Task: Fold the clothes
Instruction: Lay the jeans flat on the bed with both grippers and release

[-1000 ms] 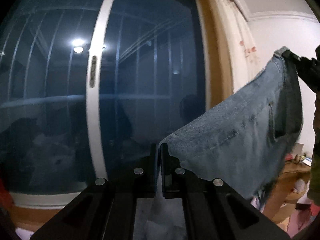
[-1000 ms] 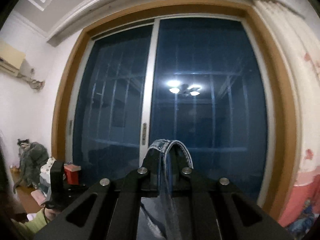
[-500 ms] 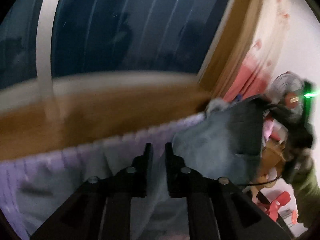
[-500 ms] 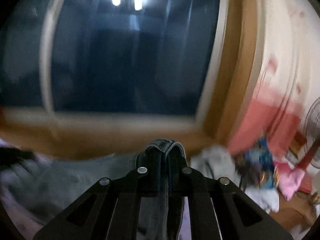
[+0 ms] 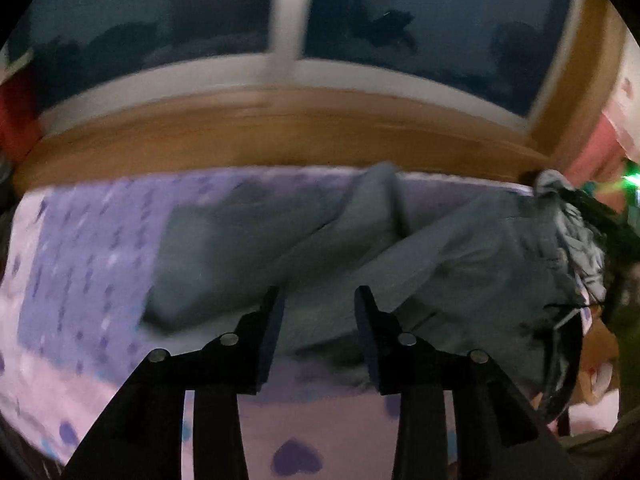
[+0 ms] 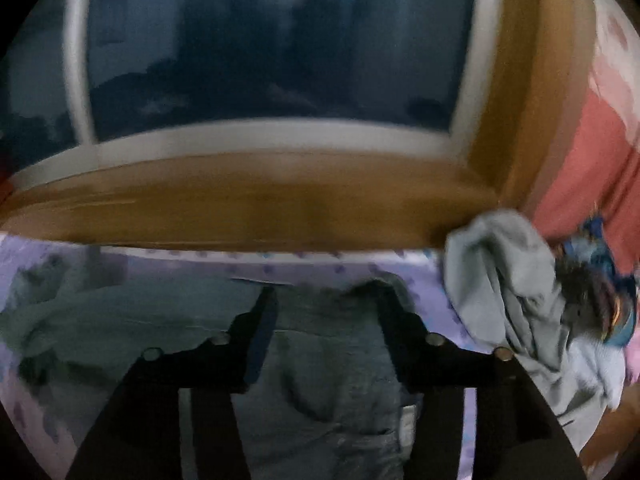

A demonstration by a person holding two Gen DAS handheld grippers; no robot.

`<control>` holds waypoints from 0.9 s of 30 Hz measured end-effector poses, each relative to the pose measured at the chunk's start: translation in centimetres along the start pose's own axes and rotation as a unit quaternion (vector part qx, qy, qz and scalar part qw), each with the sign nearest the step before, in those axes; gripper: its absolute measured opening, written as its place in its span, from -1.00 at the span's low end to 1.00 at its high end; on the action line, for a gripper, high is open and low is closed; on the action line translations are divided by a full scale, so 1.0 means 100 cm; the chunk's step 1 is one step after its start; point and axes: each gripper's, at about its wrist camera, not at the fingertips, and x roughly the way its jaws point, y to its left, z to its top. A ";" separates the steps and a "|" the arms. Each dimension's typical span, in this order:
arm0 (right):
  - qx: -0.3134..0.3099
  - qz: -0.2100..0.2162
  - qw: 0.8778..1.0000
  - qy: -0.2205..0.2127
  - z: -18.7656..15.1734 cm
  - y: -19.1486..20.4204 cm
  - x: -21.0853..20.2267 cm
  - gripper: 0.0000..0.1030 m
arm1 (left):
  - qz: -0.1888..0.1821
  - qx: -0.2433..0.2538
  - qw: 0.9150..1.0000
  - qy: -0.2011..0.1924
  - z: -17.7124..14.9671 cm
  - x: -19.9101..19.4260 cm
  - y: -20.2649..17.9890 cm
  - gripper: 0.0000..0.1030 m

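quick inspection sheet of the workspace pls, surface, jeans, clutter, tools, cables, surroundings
surface: purple heart-print bedsheet, partly covered.
job's things: blue jeans lying spread on the sheet, rumpled.
clutter: grey garment heaped at the bed's right edge; a colourful item behind it, blurred.
grippers: left tool and right tool over the jeans, jaws opening, pads off the denim.
cables: nothing seen.
surroundings: dark window, wooden sill, pink curtain.

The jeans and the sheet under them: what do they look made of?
Jeans: faded blue denim, matte, judging by stitched seams and pocket. Sheet: soft printed fabric, probably cotton, lilac and pink with purple hearts; motion blur hides the weave.
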 end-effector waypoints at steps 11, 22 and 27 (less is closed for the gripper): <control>-0.254 0.051 0.965 0.034 -0.069 0.207 -0.054 0.16 | 0.002 0.128 0.991 0.024 -0.033 0.025 0.047 -0.24; -0.158 -0.079 0.975 0.132 -0.103 0.209 -0.043 0.17 | -0.077 0.261 0.962 -0.001 -0.018 0.041 0.048 0.05; -0.171 -0.082 0.972 0.135 -0.118 0.210 -0.045 0.36 | -0.080 0.245 0.966 0.019 -0.011 0.074 0.039 0.05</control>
